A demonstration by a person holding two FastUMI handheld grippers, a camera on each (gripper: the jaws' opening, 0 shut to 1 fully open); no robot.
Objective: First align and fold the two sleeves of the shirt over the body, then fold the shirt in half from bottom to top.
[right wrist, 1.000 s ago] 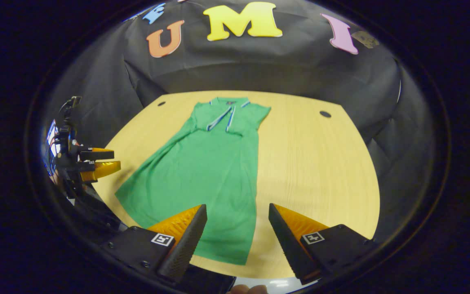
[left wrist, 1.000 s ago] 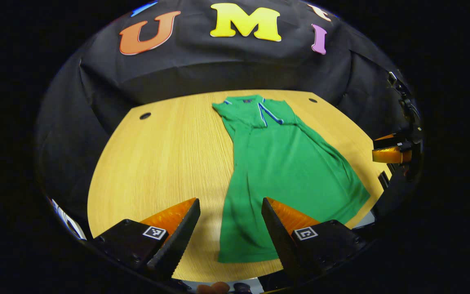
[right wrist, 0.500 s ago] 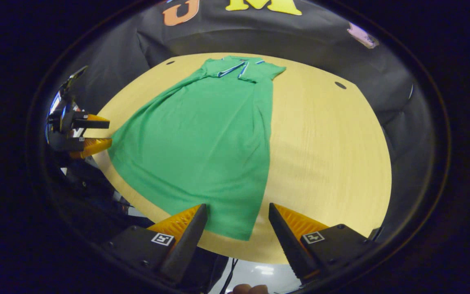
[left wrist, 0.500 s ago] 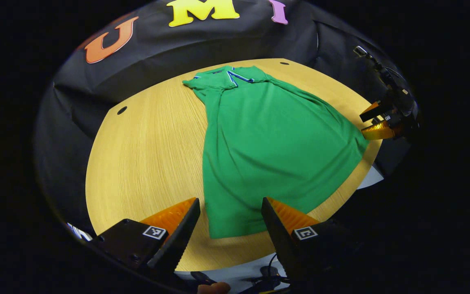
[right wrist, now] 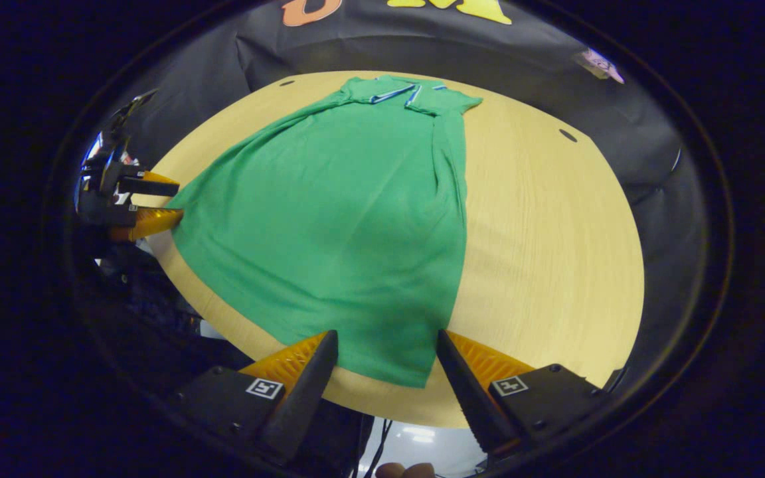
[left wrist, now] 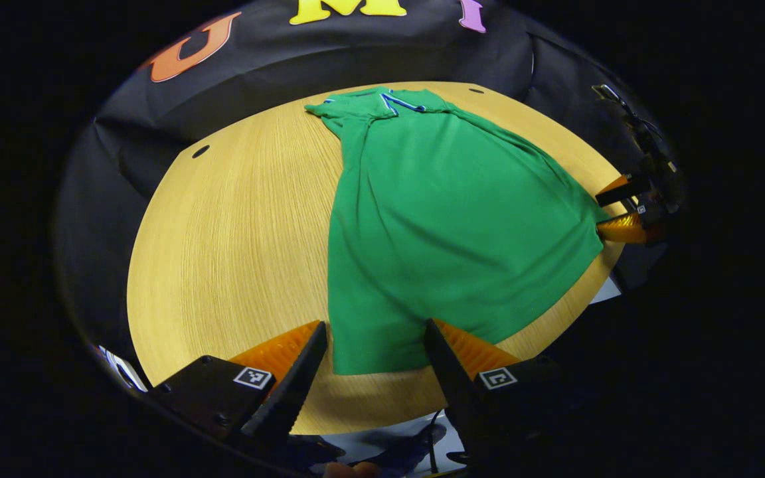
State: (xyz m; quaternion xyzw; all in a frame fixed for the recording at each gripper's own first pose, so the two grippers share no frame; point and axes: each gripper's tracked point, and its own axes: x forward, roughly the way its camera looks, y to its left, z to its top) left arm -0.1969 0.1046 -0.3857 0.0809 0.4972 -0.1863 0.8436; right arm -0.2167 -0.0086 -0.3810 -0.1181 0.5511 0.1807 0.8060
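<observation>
Sleeves look folded in on the green polo shirt (left wrist: 442, 219), flat on the counter (left wrist: 223, 252); bottom-to-top fold remains. My left tool (left wrist: 374, 352) and right tool (right wrist: 386, 362) gape at its 6 o'clock hem corners

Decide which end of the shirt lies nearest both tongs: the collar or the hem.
The hem: each pair of open tongs, left and right, straddles a hem corner at the near table edge. The striped collar lies at the far end.

The green shirt (left wrist: 449, 219) lies flat on the desk (left wrist: 223, 252), collar at the far end, hem at the near edge. Its 2 sleeves are folded over the body, and blue-and-white trim edges the collar.
</observation>
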